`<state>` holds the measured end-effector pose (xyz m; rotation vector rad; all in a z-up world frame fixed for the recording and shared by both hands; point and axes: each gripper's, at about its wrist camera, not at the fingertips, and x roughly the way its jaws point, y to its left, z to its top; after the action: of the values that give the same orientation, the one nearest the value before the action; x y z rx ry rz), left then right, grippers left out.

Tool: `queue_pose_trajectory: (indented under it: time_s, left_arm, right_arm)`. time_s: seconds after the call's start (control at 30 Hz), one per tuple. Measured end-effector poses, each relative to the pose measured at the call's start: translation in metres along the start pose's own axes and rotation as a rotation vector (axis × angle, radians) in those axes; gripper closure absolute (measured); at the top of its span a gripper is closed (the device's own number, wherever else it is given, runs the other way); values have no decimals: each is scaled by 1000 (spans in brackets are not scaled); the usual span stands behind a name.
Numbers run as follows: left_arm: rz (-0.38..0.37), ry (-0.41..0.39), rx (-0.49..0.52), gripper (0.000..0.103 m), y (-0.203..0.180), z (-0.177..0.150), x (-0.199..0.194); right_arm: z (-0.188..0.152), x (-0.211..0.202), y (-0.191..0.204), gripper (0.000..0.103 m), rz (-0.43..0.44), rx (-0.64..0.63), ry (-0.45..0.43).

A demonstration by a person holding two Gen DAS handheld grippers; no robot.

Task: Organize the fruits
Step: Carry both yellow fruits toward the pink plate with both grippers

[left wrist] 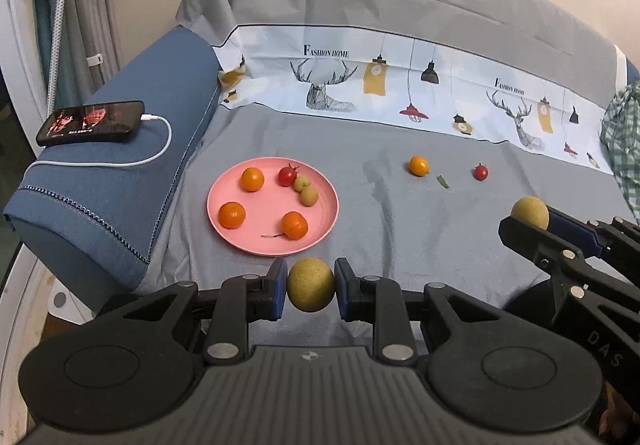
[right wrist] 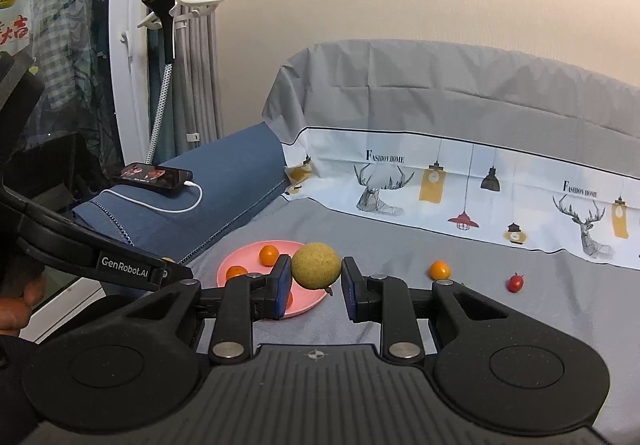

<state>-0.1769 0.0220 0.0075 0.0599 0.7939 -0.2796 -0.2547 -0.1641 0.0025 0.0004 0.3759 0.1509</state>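
each gripper is clenched on a tan round fruit: the left gripper (left wrist: 310, 285) holds one (left wrist: 310, 285) just off the pink plate's (left wrist: 224, 223) near rim, the right gripper (right wrist: 316, 272) another (right wrist: 316, 265). the step looks like carrying both; next, lowering them onto bare plate. only the left view shows the plate's two small green fruits (left wrist: 305, 191).

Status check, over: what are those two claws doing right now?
Left gripper shut on a longan; right gripper shut on another longan. Pink plate ahead, part-filled. Orange and tomato loose. Path clear.
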Motion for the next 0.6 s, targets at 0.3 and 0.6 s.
queue_pose_trajectory:
  time_s: [0.3, 0.6]
  left_arm:
    - [-6, -33, 3, 75, -2, -4, -12]
    - [-12, -16, -16, 75, 3, -3, -6]
  right_arm:
    - [0, -6, 6, 75, 2, -23, -3]
    - [-2, -2, 5, 75, -1, -21, 14]
